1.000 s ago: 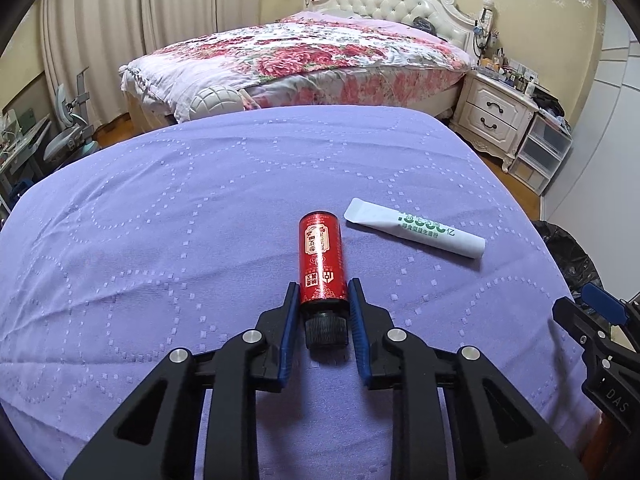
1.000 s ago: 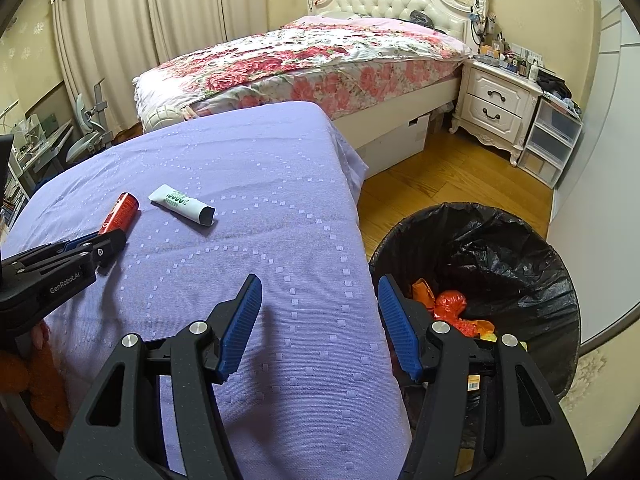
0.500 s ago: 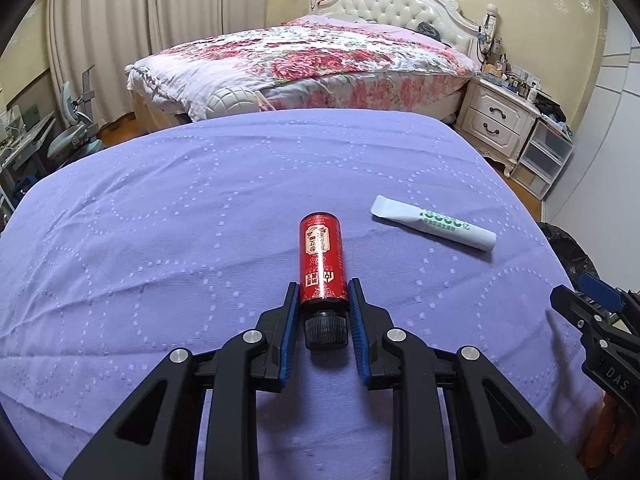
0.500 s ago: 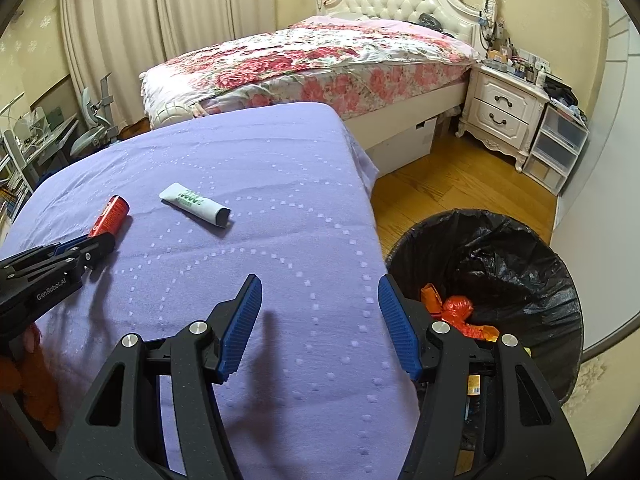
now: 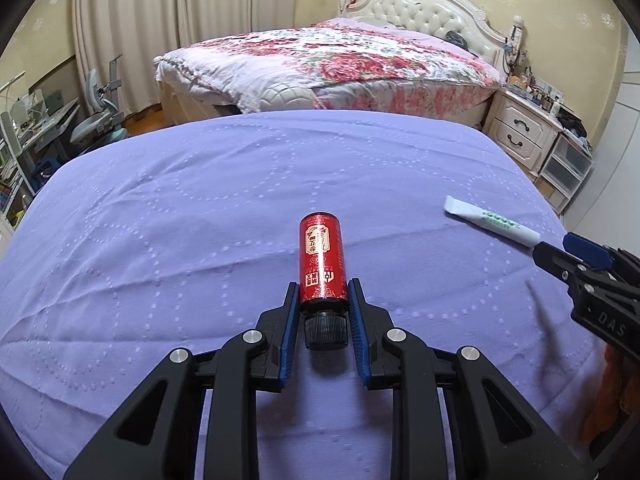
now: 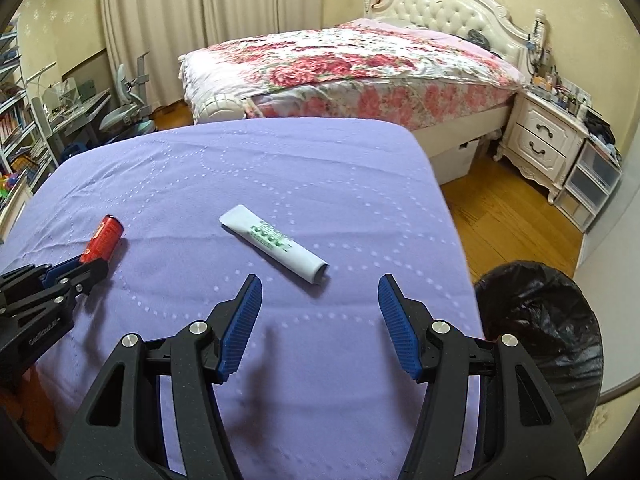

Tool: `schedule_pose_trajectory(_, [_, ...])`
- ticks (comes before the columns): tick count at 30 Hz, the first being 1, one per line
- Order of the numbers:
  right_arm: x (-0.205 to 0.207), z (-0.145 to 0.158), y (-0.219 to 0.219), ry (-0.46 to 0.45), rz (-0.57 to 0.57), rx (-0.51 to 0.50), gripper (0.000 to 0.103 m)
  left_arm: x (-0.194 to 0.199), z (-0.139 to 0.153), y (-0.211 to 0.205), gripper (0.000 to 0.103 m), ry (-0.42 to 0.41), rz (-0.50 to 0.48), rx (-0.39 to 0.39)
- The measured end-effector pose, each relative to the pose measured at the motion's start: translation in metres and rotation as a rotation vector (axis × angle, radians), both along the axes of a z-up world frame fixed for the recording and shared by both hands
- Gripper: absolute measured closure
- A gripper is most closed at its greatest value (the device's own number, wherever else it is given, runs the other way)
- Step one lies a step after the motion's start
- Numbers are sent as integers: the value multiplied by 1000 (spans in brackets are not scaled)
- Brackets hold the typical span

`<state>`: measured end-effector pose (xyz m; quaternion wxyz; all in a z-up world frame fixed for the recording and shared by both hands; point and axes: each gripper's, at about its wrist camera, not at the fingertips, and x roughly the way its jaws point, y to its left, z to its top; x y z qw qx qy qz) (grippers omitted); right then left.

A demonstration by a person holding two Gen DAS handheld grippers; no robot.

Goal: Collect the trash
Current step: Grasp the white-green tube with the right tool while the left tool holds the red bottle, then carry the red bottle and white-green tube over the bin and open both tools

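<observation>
A red bottle (image 5: 321,256) with a black cap points away from me, and my left gripper (image 5: 323,300) is shut on its lower end, low over the purple cloth (image 5: 180,220). Whether the bottle touches the cloth I cannot tell. A white tube with green print (image 6: 276,244) lies flat on the cloth just ahead of my right gripper (image 6: 320,292), which is open with nothing between its blue pads. In the right wrist view the red bottle (image 6: 105,238) and left gripper (image 6: 86,270) are at the left. The right gripper (image 5: 560,252) tip sits by the tube (image 5: 490,222).
A bin lined with a black bag (image 6: 540,320) stands on the wooden floor past the cloth's right edge. Beyond the cloth is a bed with a floral cover (image 6: 352,64), with white nightstands (image 6: 548,144) at the right. Shelves and a chair (image 6: 128,108) fill the left.
The right gripper has moved left from beside the bin to over the cloth, so the tube now lies just ahead of its jaws. The left gripper shifted sideways, still holding the bottle.
</observation>
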<state>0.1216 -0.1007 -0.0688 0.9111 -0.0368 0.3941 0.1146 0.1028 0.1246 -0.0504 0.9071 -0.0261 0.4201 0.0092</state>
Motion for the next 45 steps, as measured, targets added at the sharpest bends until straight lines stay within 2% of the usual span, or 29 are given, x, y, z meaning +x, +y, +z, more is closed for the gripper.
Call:
schedule_pose_trajectory(9, [29, -12, 24, 58, 33, -34, 44, -7, -3, 29, 78, 4, 50, -14])
schedule_pose_trajectory(18, [10, -12, 37, 70, 84, -20, 46, -12, -3, 39, 78, -2, 61, -35])
schedule_pose_trajectory(21, [14, -11, 37, 74, 74, -17, 56, -13, -2, 41, 78, -4, 63, -38])
schedule_pose_trajectory(26, [20, -11, 40, 75, 66, -23, 64, -15, -2, 46, 78, -5, 71, -46])
schedule_pose_trajectory(29, [20, -11, 42, 67, 66, -41, 72, -15, -2, 46, 78, -6, 71, -46])
schedule_pose_trajectory(31, [19, -11, 43, 64, 67, -48, 83, -15, -3, 46, 78, -6, 71, -45])
schedule_pose_trajectory(33, [18, -11, 44, 66, 69, -45, 88, -15, -2, 46, 78, -7, 72, -45])
schedule_pose_trajectory(45, [-5, -11, 40, 57, 66, -16, 91, -27, 1, 37, 78, -20, 62, -50])
